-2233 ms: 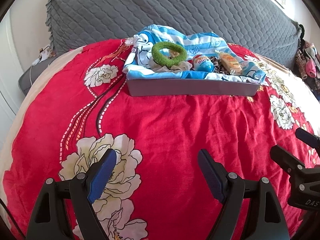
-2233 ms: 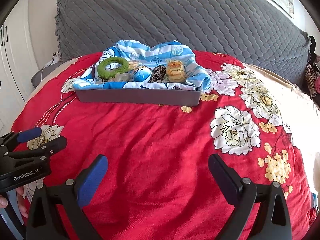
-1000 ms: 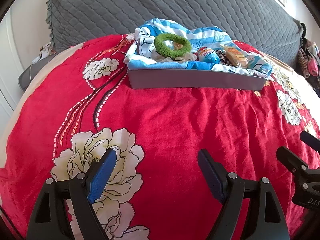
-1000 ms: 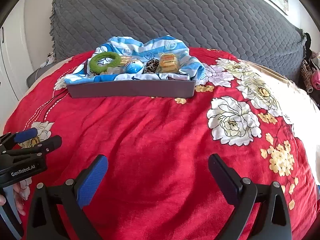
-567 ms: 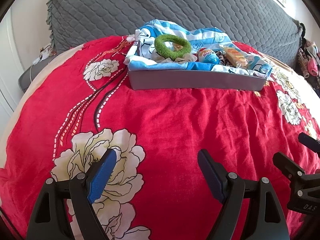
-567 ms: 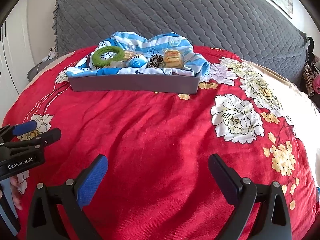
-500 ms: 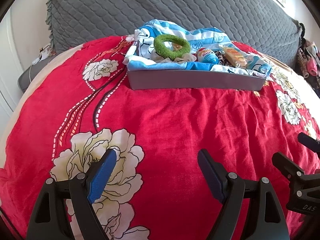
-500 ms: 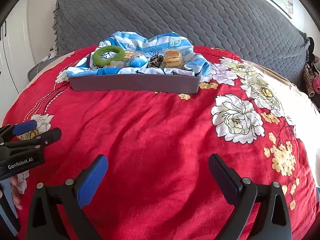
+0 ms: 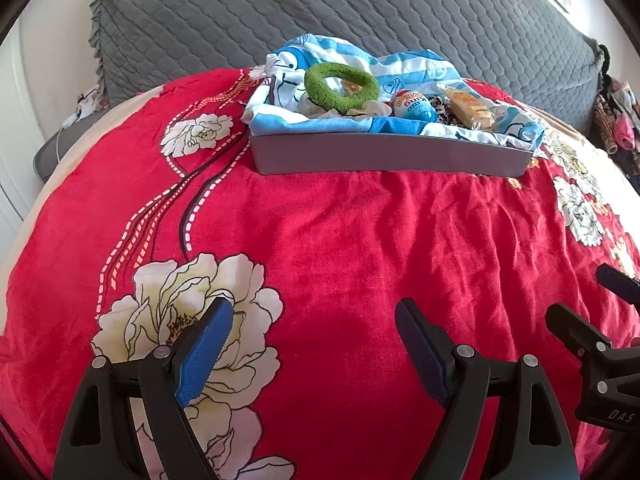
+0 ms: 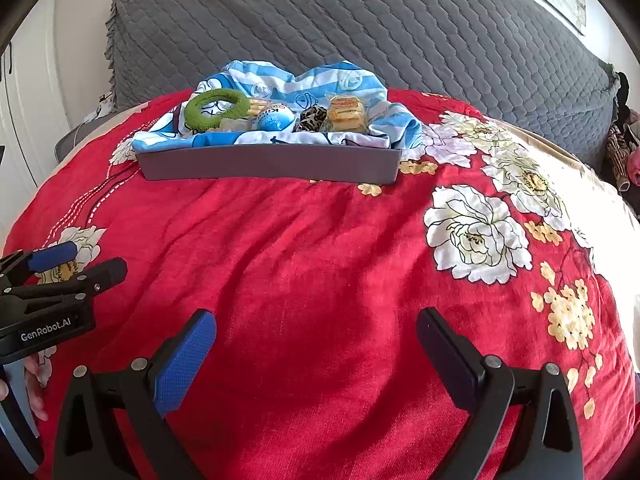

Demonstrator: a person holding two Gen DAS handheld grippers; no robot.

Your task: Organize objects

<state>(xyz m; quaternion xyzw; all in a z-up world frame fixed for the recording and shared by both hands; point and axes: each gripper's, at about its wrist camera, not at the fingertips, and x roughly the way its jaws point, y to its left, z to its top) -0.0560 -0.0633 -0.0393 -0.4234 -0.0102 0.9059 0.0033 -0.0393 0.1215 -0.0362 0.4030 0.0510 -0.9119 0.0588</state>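
Grey tray [image 10: 272, 166] near the bed's [image 10: 320, 264] head edge holds a soft, light green ring [image 10: 216, 109], best pinched across its band; a foil egg [image 10: 275, 117] looks fragile. Left gripper [image 9: 310, 344] and right gripper [image 10: 316, 344] both gape, empty.

A grey tray [image 9: 384, 156] sits on the red bedspread, lined with blue-striped cloth [image 9: 404, 62]; inside lie a green ring [image 9: 340, 88], a blue egg [image 9: 414, 106] and a yellow packet [image 9: 470, 110]. A leopard-print item [image 10: 314, 117] lies between egg and packet.

red floral bedspread [image 10: 320, 260], grey tray [image 10: 272, 166] on it, near grey headboard [image 10: 360, 20]
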